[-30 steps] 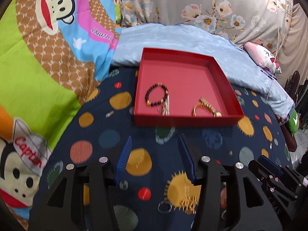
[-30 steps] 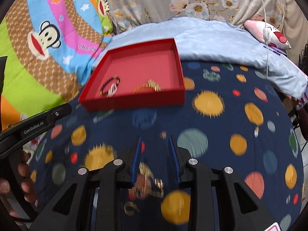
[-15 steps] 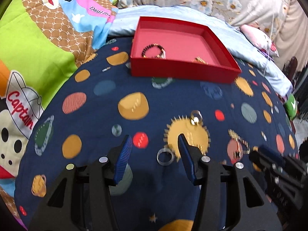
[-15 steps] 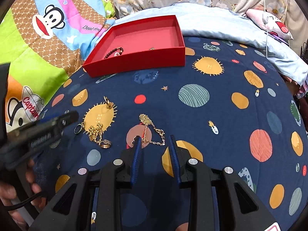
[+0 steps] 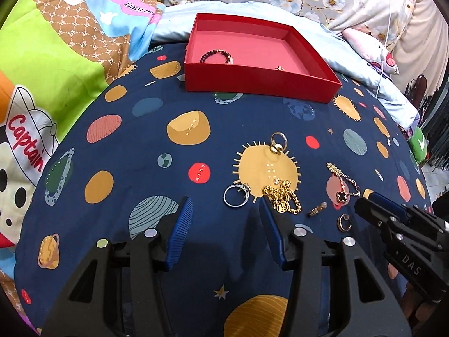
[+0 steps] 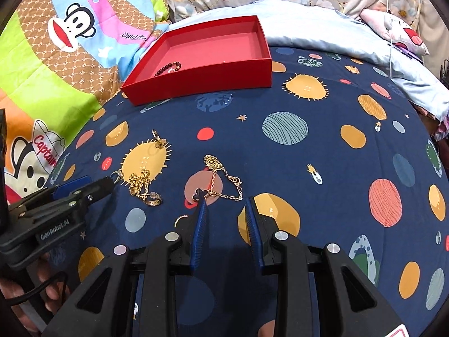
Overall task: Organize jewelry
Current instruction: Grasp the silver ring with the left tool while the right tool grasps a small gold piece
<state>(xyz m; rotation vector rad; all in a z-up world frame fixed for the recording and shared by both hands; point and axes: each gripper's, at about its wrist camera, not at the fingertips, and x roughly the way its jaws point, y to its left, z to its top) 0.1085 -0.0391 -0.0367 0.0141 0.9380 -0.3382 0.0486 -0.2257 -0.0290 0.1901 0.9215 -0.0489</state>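
Left view only: silver ring (image 5: pixel 236 195) between tips of left claw (image 5: pixel 224 210), spread wide, empty; small gold piece (image 5: pixel 280 68), possibly a bracelet, in red box (image 5: pixel 261 82). Right view: right claw (image 6: pixel 226 206) half open, empty, behind thin gold necklace (image 6: pixel 221 178). Beaded bracelet (image 6: pixel 168 68) in box. Chunky gold chain (image 5: pixel 283 198) on planet-print bedspread (image 6: pixel 308 154).

We see a red tray (image 5: pixel 261 82) holding a dark bead bracelet (image 5: pixel 214 55) at its left. Nearer than the tray, loose on the cloth, lie a gold ring (image 5: pixel 277 143), a silver ring (image 5: pixel 236 195), a heaped gold chain (image 5: pixel 283 198) and a clover-pendant necklace (image 6: pixel 221 179).
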